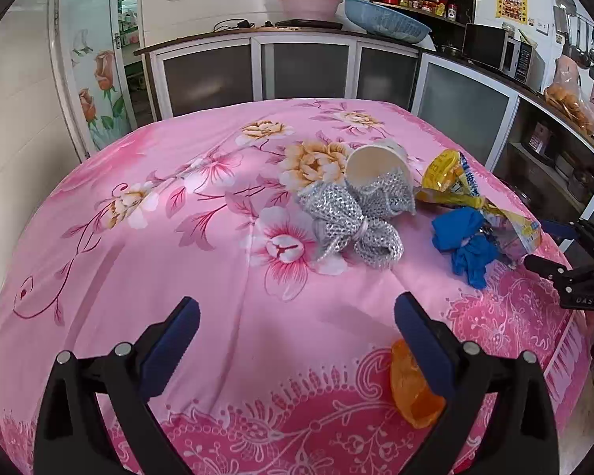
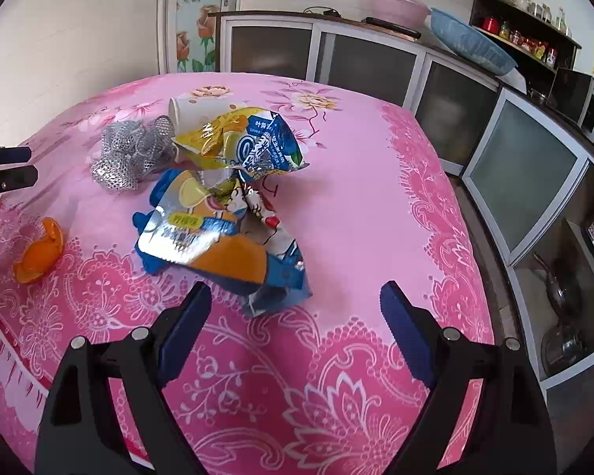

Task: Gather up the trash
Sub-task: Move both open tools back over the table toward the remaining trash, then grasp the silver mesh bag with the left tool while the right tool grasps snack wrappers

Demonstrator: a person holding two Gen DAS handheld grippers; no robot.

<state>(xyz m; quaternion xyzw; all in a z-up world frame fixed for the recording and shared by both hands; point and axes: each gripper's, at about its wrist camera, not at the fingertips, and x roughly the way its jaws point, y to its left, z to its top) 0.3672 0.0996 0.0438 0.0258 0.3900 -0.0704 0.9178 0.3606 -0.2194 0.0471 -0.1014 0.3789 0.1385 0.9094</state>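
Observation:
Trash lies on a pink floral tablecloth point(image 1: 158, 245). A silver mesh bow point(image 1: 348, 217) lies beside a tipped white paper cup point(image 1: 376, 162). A blue glove point(image 1: 465, 243) and yellow snack wrappers point(image 1: 455, 182) lie to the right. An orange plastic piece point(image 1: 410, 388) lies by my left gripper's right finger. My left gripper point(image 1: 297, 316) is open and empty. In the right wrist view my right gripper point(image 2: 297, 304) is open and empty, just in front of a crumpled wrapper pile point(image 2: 225, 233). The bow point(image 2: 134, 150), the cup point(image 2: 202, 111) and the orange piece point(image 2: 39, 253) show there too.
The right gripper shows at the right edge of the left wrist view point(image 1: 574, 261). Cabinets with frosted doors point(image 1: 309, 71) stand behind the table. A pink basin point(image 1: 309, 2) and a blue basket point(image 1: 384, 19) sit on the counter. The table edge drops off at the right point(image 2: 483, 277).

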